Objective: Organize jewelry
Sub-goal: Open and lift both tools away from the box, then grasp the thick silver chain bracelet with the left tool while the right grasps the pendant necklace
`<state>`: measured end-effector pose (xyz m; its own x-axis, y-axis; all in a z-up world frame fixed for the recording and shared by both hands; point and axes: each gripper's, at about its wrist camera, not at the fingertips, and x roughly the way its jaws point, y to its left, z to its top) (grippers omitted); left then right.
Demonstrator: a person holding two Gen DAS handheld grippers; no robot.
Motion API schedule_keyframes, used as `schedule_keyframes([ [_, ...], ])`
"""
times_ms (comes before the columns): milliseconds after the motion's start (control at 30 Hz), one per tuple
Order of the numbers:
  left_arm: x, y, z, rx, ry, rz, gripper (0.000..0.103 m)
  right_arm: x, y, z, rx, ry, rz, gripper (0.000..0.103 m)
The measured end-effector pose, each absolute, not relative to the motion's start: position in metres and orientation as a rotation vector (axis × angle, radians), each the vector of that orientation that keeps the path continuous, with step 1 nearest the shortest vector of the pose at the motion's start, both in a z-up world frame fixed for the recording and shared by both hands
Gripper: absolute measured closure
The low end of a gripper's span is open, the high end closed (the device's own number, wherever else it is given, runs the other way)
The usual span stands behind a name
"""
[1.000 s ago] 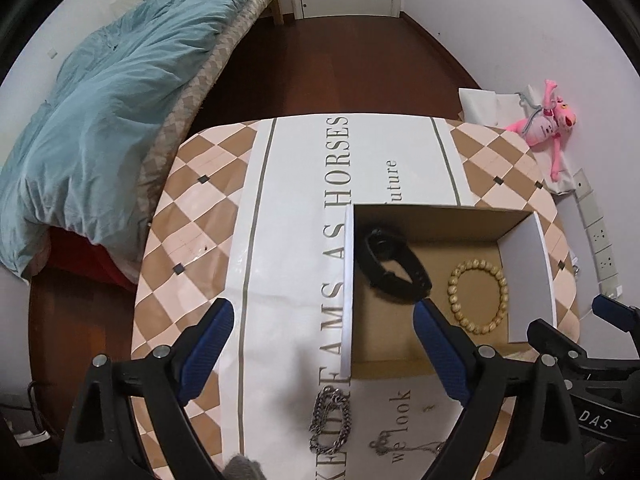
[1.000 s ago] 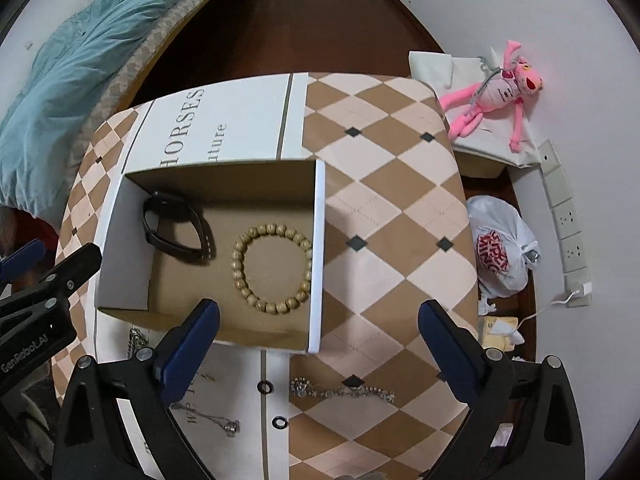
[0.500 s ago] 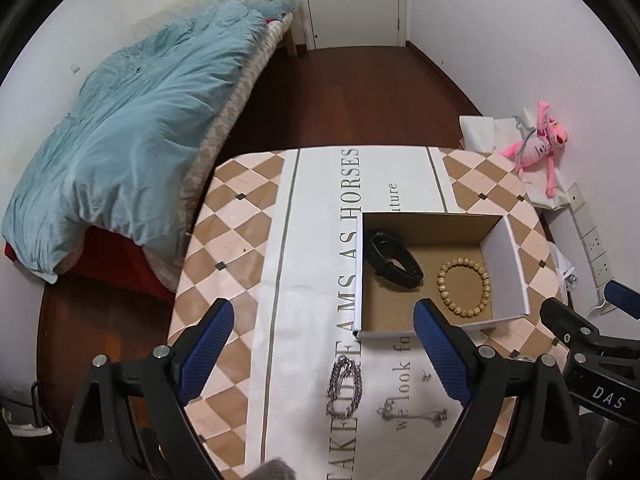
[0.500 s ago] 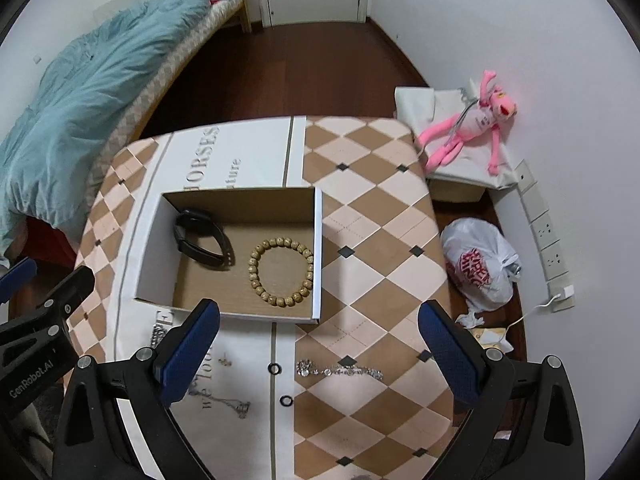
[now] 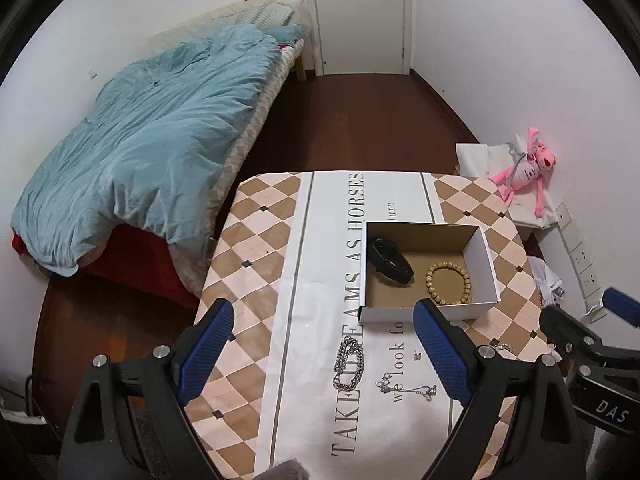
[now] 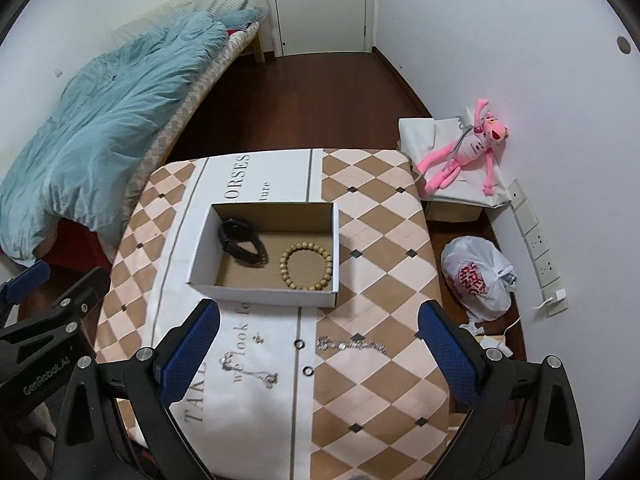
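Pulling back and upward, both claws now stand well above the surface (image 6: pixel 384 216), where earlier views sat close over the box (image 6: pixel 264 290). Left claw (image 5: pixel 324 356): jaws wide apart, empty. Right claw (image 6: pixel 318 354): jaws wide apart, empty. The box holds a black band (image 6: pixel 242 242) and a bead bracelet (image 6: pixel 306 266). Outside it, near the front edge, lie a heavy chain (image 5: pixel 350 364), a thin necklace (image 6: pixel 248 370), two small rings (image 6: pixel 299 344) and a sparkly bracelet (image 6: pixel 352 345). Judgement: sorting is partly done; the retreat suggests a fresh pick is being chosen
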<state>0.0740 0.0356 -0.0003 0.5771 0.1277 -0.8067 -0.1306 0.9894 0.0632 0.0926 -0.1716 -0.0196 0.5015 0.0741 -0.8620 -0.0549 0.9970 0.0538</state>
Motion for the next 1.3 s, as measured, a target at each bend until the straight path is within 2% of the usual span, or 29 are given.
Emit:
schedule_keyframes([
  [233, 0.059, 0.051, -0.032, -0.023, 0.984, 0.188, 0.011, 0.077, -0.188, -0.062, 0.07, 1.124, 0.047, 0.002],
  [467, 0.056, 0.059, -0.107, 0.001, 1.136, 0.222, 0.011, 0.067, -0.196, -0.143, 0.148, 1.239, 0.079, 0.003],
  [533, 0.053, 0.062, -0.125, -0.001, 1.163, 0.234, 0.011, 0.066, -0.189, -0.163, 0.164, 1.266, 0.111, 0.011],
  [567, 0.053, 0.063, -0.132, 0.007, 1.174, 0.245, 0.011, 0.066, -0.183, -0.171, 0.164, 1.275, 0.126, 0.021],
  [600, 0.053, 0.064, -0.136, 0.013, 1.182, 0.252, 0.011, 0.066, -0.177, -0.18, 0.161, 1.285, 0.141, 0.025],
  [767, 0.05, 0.072, -0.153, 0.024, 1.199, 0.27, 0.011, 0.068, -0.149, -0.202, 0.158, 1.278, 0.207, 0.037],
  [833, 0.049, 0.074, -0.157, 0.029, 1.195, 0.275, 0.011, 0.067, -0.14, -0.208, 0.147, 1.27, 0.216, 0.045],
  [933, 0.049, 0.079, -0.16, 0.027, 1.2, 0.279, 0.011, 0.064, -0.127, -0.208, 0.091, 1.234, 0.201, 0.064],
  [967, 0.048, 0.08, -0.161, 0.021, 1.202, 0.277, 0.011, 0.063, -0.123, -0.208, 0.07, 1.227, 0.198, 0.075],
  [1000, 0.048, 0.081, -0.163, 0.016, 1.207, 0.274, 0.011, 0.063, -0.121, -0.208, 0.059, 1.223, 0.197, 0.091],
  [1300, 0.064, 0.08, -0.178, -0.071, 1.252, 0.182, 0.012, 0.055, -0.158, -0.193, 0.198, 1.176, 0.139, 0.091],
])
